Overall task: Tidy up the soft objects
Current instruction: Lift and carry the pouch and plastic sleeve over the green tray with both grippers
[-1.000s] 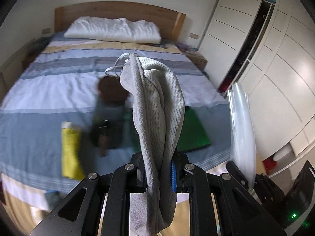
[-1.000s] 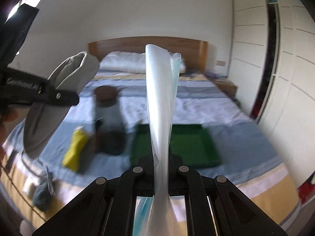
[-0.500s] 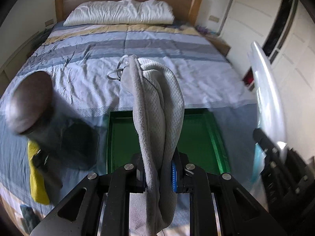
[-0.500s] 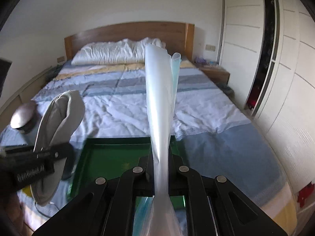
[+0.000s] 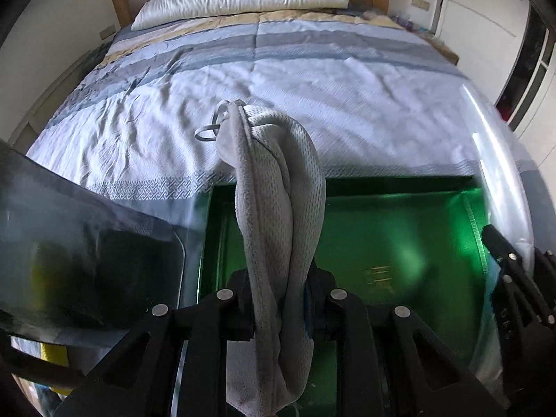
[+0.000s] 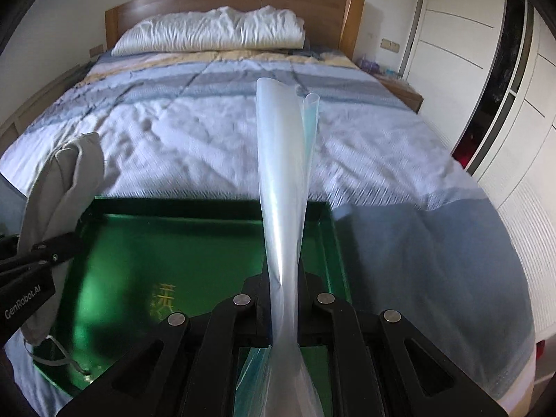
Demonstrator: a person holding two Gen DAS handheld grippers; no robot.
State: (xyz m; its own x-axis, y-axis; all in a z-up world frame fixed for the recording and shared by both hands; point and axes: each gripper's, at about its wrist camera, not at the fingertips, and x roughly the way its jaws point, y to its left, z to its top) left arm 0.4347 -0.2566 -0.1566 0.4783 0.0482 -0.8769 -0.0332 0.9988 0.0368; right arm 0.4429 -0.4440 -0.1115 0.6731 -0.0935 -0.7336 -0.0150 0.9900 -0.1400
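Clearly "GenRobot.AI" marks the left gripper (image 6: 34, 257) clamping grey cloth (image 6: 59, 187).

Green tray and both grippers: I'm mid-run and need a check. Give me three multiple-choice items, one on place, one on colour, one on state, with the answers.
1. Where does the green tray rest?
A. on the bed
B. on the nightstand
C. on the floor

2. What colour is the cloth pouch in the left gripper?
A. red
B. grey
C. yellow

3. How does the right gripper stand?
A. open and bare
B. shut on the tray's rim
C. shut on a clear plastic bag

Answers: 1 A, the striped bed cover runs around the tray on all sides in view. 2 B, grey mesh fabric with a pale drawstring stands up between the fingers. 3 C, the translucent film is pinched between the fingers and rises past them.
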